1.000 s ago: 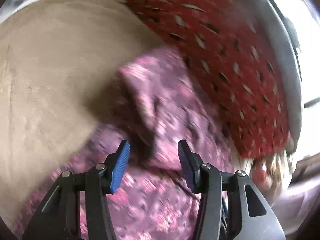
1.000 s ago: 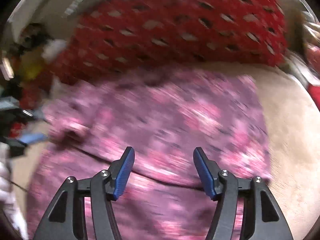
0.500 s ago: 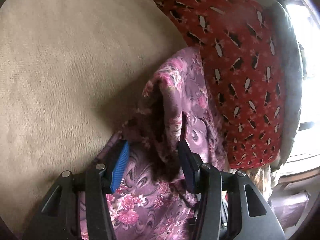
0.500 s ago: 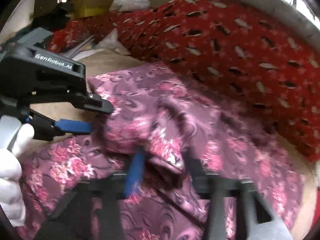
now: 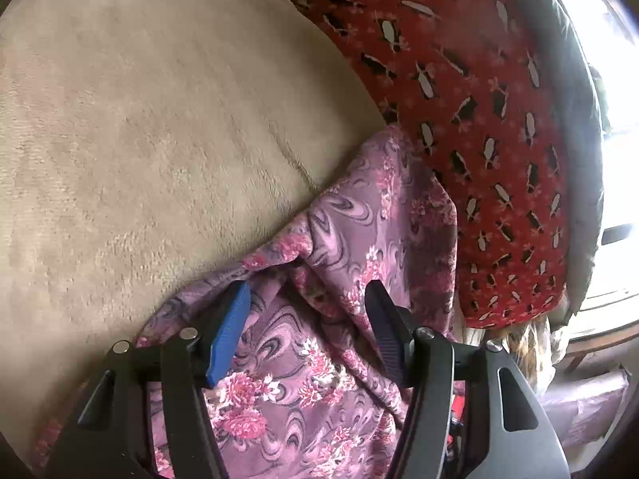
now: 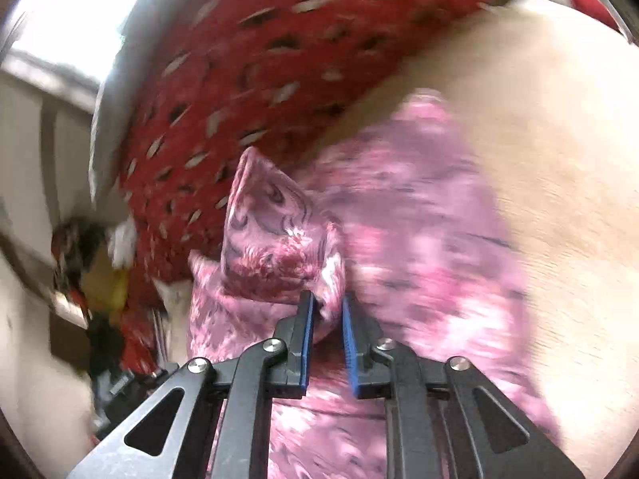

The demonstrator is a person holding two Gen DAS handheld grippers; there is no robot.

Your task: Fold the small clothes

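Note:
A purple-pink floral garment (image 5: 359,239) lies rumpled on a beige plush surface (image 5: 139,139). My left gripper (image 5: 307,299) is open, its blue-padded fingers (image 5: 229,327) low over the garment with a raised fold between them. In the right wrist view the same garment (image 6: 419,239) is motion-blurred. My right gripper (image 6: 327,311) is shut on a bunched fold of the garment (image 6: 275,239), which stands up above the fingertips.
A red patterned blanket (image 5: 459,80) lies along the far side of the garment, also in the right wrist view (image 6: 239,80). A bright window (image 5: 615,80) is at the right. Clutter (image 6: 100,271) sits at the left of the right wrist view.
My right gripper has closed on a fold of the garment and swung, lifting it. My left gripper stays open over the cloth, and the fold between its fingers has flattened somewhat.

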